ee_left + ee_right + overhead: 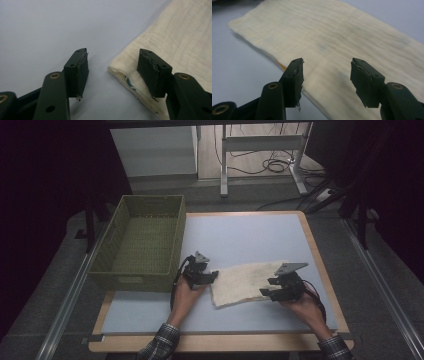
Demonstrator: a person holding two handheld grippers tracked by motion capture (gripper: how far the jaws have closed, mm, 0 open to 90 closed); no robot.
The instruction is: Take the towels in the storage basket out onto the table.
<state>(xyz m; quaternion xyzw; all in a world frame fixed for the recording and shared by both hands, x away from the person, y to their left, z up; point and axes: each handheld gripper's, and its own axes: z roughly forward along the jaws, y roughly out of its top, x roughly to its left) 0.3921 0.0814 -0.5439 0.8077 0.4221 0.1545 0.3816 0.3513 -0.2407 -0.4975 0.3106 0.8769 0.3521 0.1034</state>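
- At the table [150, 312], your two hands work either end of a folded cream cloth [243, 282] that lies flat on the pale blue top, toward the near right of it.
- Your left gripper [214, 276] sits at the cloth's left edge with its jaws parted and nothing pinched; in the left gripper view a corner of the cloth [175, 45] lies between the jaws [112, 72], one jaw over bare table and the other over the fabric.
- Your right gripper [265, 291] sits at the cloth's right end, jaws likewise apart and gripping nothing; in the right gripper view they [326, 78] straddle the near edge of the cloth [332, 37].
- A green woven basket [141, 272] stands at the table's left side, just beside your left gripper and apart from the cloth.
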